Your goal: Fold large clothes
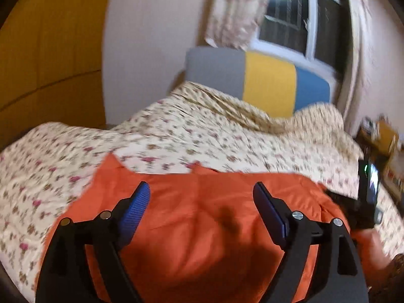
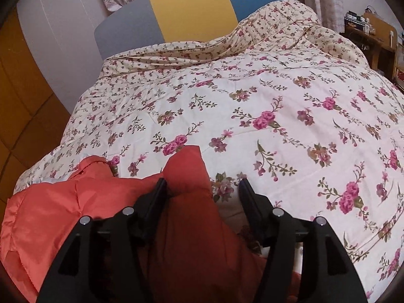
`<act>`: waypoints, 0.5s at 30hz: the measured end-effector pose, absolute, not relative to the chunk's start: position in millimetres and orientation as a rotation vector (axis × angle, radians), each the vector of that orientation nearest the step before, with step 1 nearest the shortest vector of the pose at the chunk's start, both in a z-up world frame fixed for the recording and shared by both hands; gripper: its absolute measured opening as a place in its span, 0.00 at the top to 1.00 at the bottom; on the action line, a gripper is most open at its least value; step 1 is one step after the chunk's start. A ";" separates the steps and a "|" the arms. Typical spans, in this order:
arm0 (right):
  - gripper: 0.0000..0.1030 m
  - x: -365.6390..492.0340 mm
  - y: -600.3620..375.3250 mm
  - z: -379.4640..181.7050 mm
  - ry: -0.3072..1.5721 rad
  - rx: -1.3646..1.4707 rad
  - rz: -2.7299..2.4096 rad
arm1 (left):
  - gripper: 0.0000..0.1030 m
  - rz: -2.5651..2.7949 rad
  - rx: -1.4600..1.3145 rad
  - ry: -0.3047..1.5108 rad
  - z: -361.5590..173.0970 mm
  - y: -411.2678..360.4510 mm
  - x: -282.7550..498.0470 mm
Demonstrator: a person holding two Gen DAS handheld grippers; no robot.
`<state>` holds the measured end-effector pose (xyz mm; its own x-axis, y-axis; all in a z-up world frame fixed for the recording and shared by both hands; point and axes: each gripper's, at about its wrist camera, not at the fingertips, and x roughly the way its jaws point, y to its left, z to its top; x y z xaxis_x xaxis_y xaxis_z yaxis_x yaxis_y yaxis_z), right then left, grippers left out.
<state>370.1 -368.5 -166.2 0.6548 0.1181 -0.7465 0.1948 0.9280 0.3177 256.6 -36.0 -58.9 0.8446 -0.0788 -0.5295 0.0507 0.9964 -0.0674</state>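
An orange padded garment (image 1: 202, 217) lies on the floral bedspread (image 1: 176, 136) at the near edge of the bed. My left gripper (image 1: 202, 197) is open above the garment's middle, with its blue pads (image 1: 136, 209) spread wide. In the right wrist view the same garment (image 2: 75, 202) lies at the lower left, with a raised fold (image 2: 186, 176) standing between my fingers. My right gripper (image 2: 203, 189) is open, with the fold against the left finger (image 2: 156, 197). The right gripper's body (image 1: 366, 197) shows at the right of the left view.
The bedspread (image 2: 252, 88) covers the whole bed and bunches up near a grey, yellow and blue headboard (image 2: 186, 12). A wooden wardrobe (image 2: 22, 96) stands at the left, a cluttered wooden desk (image 2: 371, 38) at the right. A curtained window (image 1: 290, 17) is behind the bed.
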 end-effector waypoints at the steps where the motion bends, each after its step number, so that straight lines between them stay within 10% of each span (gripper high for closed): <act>1: 0.42 369.5 -368.3 -166.2 0.861 0.391 -0.047 | 0.19 -0.054 -0.016 0.577 -63.8 -45.1 266.5; 15: 0.42 360.1 -374.5 -157.0 0.790 0.419 -0.055 | 0.16 -0.075 -0.068 0.745 -138.1 -45.3 325.9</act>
